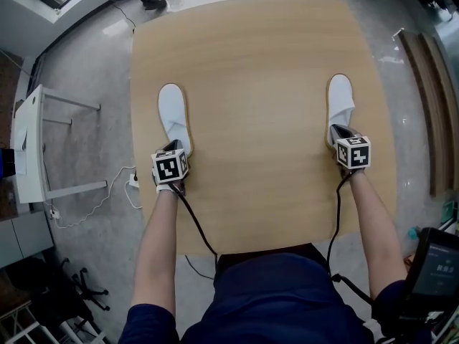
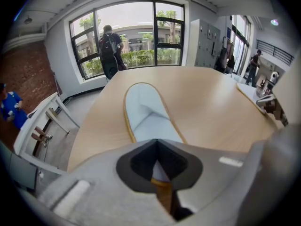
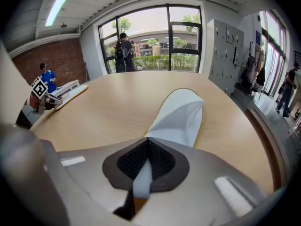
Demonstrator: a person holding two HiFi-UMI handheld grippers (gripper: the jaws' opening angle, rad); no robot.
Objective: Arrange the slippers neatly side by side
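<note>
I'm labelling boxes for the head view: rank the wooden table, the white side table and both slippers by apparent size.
1. Wooden table
2. White side table
3. Left slipper and right slipper: they look alike, so tied.

Pale wooden table (image 1: pixel 251 63) on glossy grey floor (image 1: pixel 93 52) — tall windows (image 3: pixel 155 36), brick wall (image 3: pixel 63 60) beyond.

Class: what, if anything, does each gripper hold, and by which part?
Left gripper: the left white cloth slipper, by its heel end. Right gripper: the right white cloth slipper, also by its heel end.
</note>
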